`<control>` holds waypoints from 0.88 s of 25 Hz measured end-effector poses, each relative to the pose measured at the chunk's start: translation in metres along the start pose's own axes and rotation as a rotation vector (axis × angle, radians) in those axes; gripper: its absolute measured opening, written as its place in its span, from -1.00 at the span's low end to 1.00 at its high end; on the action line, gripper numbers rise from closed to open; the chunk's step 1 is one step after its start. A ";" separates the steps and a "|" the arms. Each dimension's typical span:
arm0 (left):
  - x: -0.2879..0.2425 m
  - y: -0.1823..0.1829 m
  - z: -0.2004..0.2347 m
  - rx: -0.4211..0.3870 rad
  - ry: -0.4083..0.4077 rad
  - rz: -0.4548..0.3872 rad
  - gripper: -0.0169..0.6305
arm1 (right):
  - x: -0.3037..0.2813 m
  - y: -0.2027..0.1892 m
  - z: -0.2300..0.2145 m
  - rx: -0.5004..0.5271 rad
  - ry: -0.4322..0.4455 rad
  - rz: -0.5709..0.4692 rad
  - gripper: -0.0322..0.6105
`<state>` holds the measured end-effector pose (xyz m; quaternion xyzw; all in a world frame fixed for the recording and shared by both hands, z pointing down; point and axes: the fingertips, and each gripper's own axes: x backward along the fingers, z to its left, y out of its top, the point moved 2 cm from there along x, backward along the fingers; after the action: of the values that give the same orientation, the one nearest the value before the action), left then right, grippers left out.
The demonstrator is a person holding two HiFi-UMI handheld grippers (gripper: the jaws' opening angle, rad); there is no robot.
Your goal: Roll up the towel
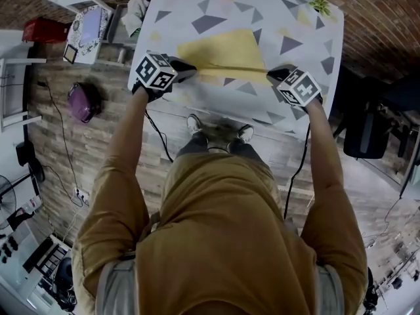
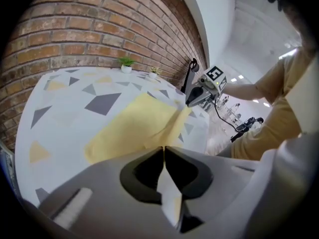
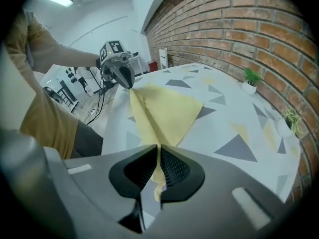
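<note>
Clamping left gripper (image 1: pixel 189 68) fingers shut on near left corner of yellow towel (image 1: pixel 223 51); right gripper (image 1: pixel 272 75) fingers shut on right corner. Holding that edge taut, raised; rest flat on patterned surface (image 1: pixel 177 12). Beyond: potted plants (image 1: pixel 319 5), brick wall (image 1: pixel 374 18).

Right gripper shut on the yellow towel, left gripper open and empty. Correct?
No. The left gripper is also shut on the towel; the left gripper view shows its jaws pinching the cloth. The right gripper is shut on the towel, as stated.
</note>
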<state>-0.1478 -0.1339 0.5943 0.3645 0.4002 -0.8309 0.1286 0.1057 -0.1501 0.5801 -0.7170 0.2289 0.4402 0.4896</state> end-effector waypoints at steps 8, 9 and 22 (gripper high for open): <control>-0.010 0.005 0.019 0.073 -0.013 0.034 -0.72 | -0.016 -0.007 -0.011 -0.016 -0.027 0.038 -0.82; -0.011 0.005 0.021 0.073 -0.009 0.043 -0.72 | -0.017 -0.007 -0.012 -0.016 -0.032 0.038 -0.82; -0.023 0.001 0.030 -0.269 0.262 0.176 -0.71 | -0.040 -0.018 -0.021 0.205 -0.232 0.111 -0.81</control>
<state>-0.1465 -0.1590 0.6223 0.4825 0.4874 -0.7012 0.1948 0.1073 -0.1656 0.6259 -0.5939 0.2536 0.5210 0.5581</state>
